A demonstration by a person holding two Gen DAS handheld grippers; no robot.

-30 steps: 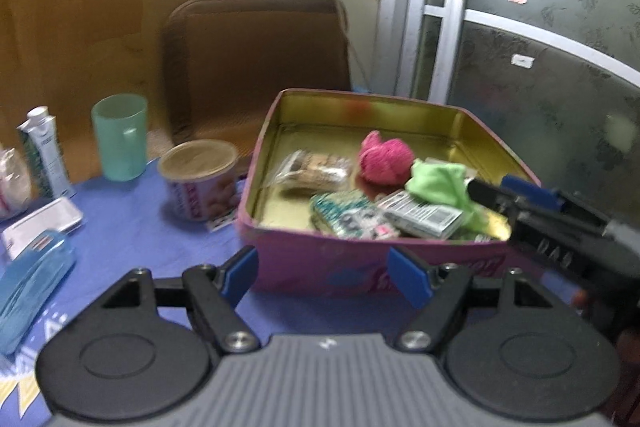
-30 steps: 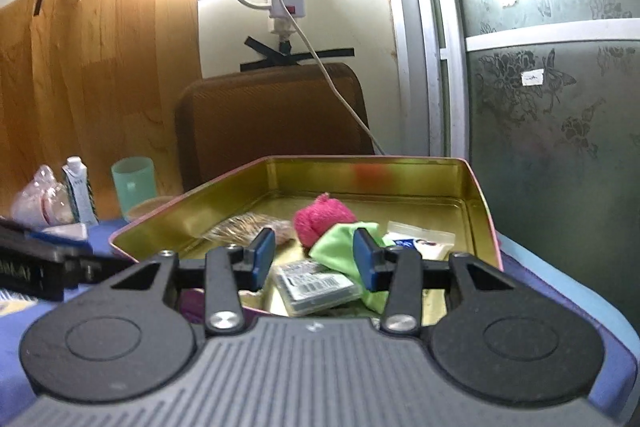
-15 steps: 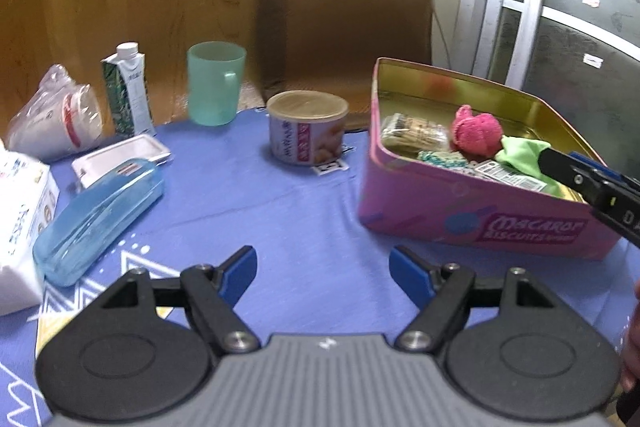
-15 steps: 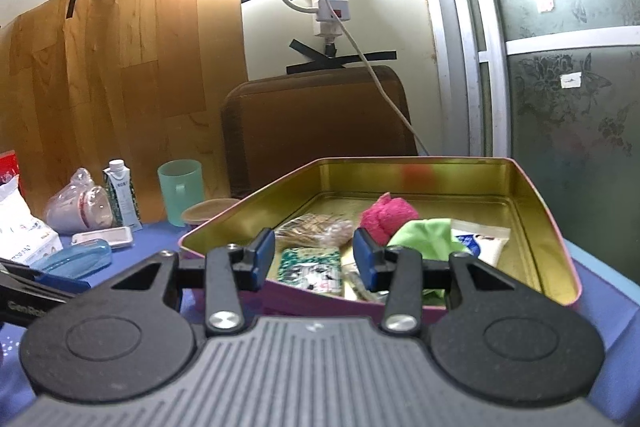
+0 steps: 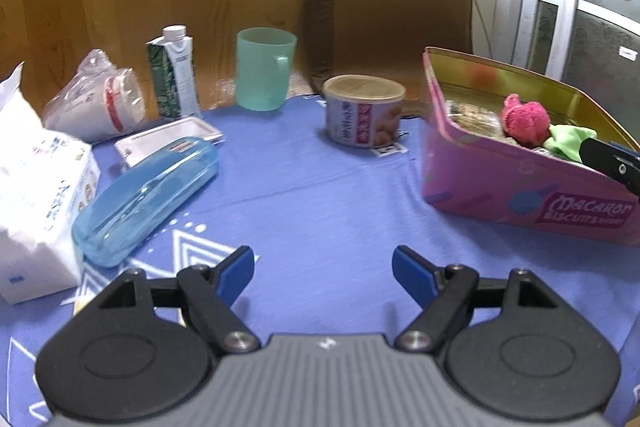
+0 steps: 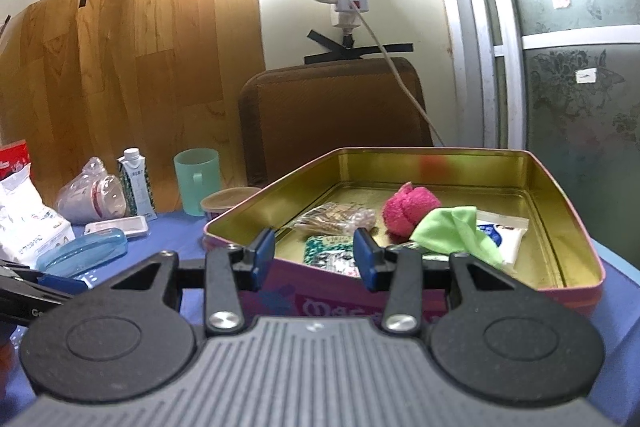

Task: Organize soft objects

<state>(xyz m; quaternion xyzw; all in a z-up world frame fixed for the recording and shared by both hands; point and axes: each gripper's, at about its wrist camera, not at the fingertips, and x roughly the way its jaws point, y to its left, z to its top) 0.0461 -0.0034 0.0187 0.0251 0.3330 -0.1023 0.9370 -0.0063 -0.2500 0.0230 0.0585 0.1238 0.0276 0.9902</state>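
A: What's on the blue patterned tablecloth (image 5: 320, 195), biggest first?

B: One brown padded chair back (image 5: 388, 23) behind it. On it, one pink biscuit tin with a gold inside (image 6: 560, 267), one white tissue pack (image 5: 36, 195), one translucent blue plastic case (image 5: 148, 195), one mint-green plastic mug (image 5: 264, 71), one clear bag of cups (image 5: 96, 99), one round can with a tan lid (image 5: 363, 111), one small green-and-white carton (image 5: 174, 71), and one flat white tray (image 5: 168, 141) touching the blue case's far end.

A: And the soft things?

B: All inside the tin. One fuzzy pink ball (image 6: 410, 213), one lime-green cloth (image 6: 452, 233) just beside it, one white sachet (image 6: 500, 237) partly under the cloth, one clear packet of brownish contents (image 6: 336, 219), and one green printed packet (image 6: 328, 253) near the front wall.

A: The tongs?

B: The left gripper (image 5: 323, 269) hangs over bare tablecloth, well left of the tin, blue pads wide apart, holding nothing. The right gripper (image 6: 315, 257) sits at the tin's near wall, pointing over the rim; its pads are parted with a narrower gap and grip nothing.
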